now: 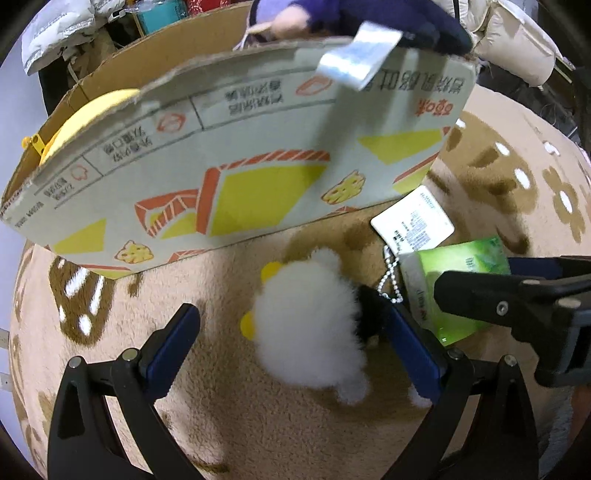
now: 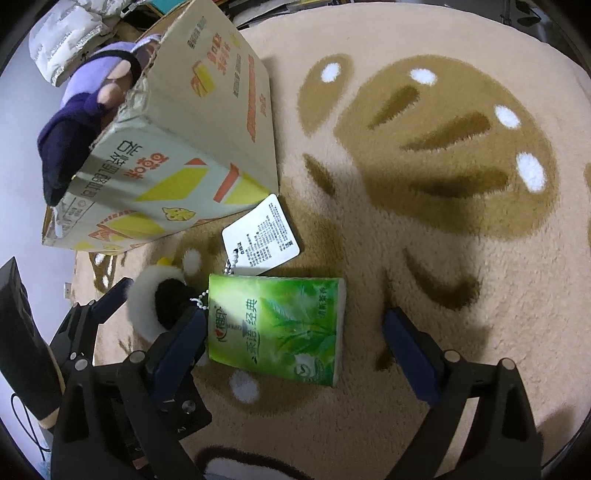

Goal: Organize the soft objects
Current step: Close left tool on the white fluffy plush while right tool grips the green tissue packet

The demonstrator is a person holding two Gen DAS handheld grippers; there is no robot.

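Soft tan carpet (image 2: pixel 424 280) with brown and white shapes covers the floor under us. On it stands a cardboard box (image 2: pixel 207 122) with yellow and orange drawings on its side, and its top is open.

We think the job is partly done. Two soft things already sit in the box. A purple plush toy (image 1: pixel 354 16) hangs over the top edge, with one dark part flopping outside. Something yellow (image 1: pixel 85 118) sits deeper inside, near the other end, and it has a small yellow zip pull. We cannot see the bottom of the box, so we cannot tell if more is in there.

Two soft things are not yet in the box. A fluffy white toy (image 1: pixel 310 328) with yellow bits and a black patch lies on the carpet just in front of the box. A bead chain (image 1: pixel 389 284) and a white paper tag (image 2: pixel 260 234) hang from it. A green tissue pack (image 2: pixel 277 325) lies flat just beside the toy.

Our left gripper (image 1: pixel 291 347) is wide apart, with one finger on each side of the white toy. One finger looks like it touches the black patch, but nothing is squeezed. Our right gripper (image 2: pixel 295 347) is wide apart too, low over the green pack, with a finger on each side. It holds nothing.

We think both things need to be picked up and dropped into the box.
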